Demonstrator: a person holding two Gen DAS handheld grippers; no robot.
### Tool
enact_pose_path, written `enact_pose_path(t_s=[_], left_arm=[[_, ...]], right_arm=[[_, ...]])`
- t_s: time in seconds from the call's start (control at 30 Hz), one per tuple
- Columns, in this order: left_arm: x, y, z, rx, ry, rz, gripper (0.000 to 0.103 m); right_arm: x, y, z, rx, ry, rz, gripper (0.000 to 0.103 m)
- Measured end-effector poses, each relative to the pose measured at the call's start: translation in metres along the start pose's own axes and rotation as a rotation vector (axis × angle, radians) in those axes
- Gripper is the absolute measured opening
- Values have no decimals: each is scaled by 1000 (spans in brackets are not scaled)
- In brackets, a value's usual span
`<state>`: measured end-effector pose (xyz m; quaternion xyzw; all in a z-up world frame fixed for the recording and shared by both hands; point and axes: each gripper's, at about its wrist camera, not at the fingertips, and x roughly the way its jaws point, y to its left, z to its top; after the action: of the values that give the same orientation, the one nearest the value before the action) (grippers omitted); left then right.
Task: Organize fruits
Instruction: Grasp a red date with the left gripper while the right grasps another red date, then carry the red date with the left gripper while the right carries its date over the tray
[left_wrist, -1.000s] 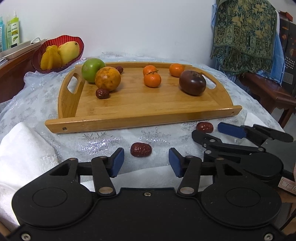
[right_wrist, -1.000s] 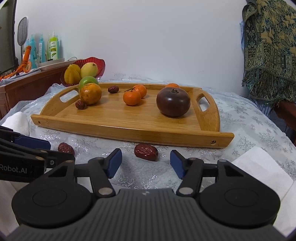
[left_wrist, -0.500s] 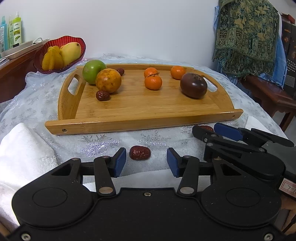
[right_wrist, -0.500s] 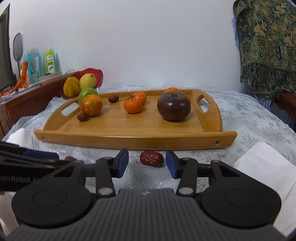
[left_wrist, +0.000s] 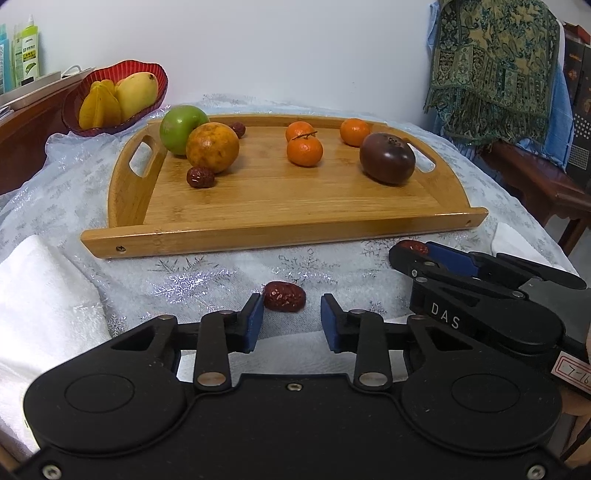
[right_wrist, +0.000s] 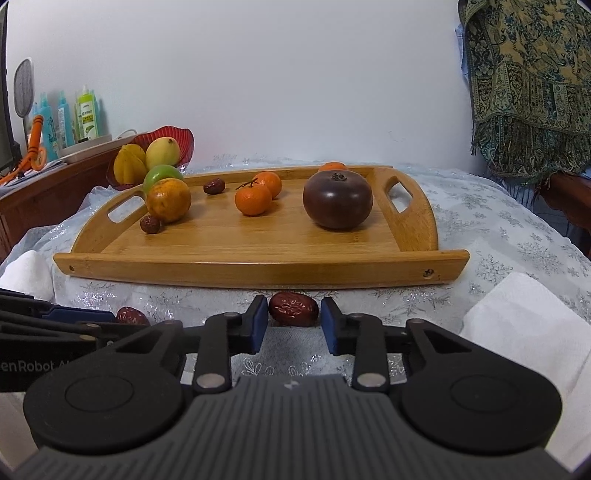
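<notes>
- Two grippers, both low over the snowflake tablecloth (right_wrist: 498, 236) in front of the wooden tray (left_wrist: 280, 230); each has its blue pads spread apart, gripping nothing.
- Left gripper (left_wrist: 291, 319): one red date (left_wrist: 284, 296) lies on the cloth between its fingertips, against the left pad and clear of the right one.
- Right gripper (right_wrist: 294, 319): a second red date (right_wrist: 293, 308) sits between its pads, just short of the tray's front rail, narrow gaps either side.
- White folded towels, one at each near corner of the tray (left_wrist: 40, 295) (right_wrist: 524, 317).
- On the tray, left end: a small date (left_wrist: 200, 177) touching a large orange (left_wrist: 212, 147), a green apple (left_wrist: 183, 123) behind it, another date (left_wrist: 238, 129) by the back rail.
- Tray centre: two mandarins (left_wrist: 304, 150) close together.
- Tray right end: dark purple round fruit (left_wrist: 387, 163), a third mandarin (left_wrist: 354, 131) behind it.
- Beyond the tray's left corner: red bowl (left_wrist: 155, 79) holding a starfruit and a mango.
</notes>
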<state>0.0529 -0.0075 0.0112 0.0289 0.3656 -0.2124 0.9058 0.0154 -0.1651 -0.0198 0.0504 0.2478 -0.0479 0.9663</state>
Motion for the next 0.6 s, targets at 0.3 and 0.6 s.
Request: enact_pose_path(t_s=[0.3,0.6], left_arm=[[5,2,-1,-9,8,3,28],[6,1,-2,-5,0,5,25]], right_arm=[[2,3,-2,-14,-1,-12,37],[2,5,-3,-26,-7,-21,37]])
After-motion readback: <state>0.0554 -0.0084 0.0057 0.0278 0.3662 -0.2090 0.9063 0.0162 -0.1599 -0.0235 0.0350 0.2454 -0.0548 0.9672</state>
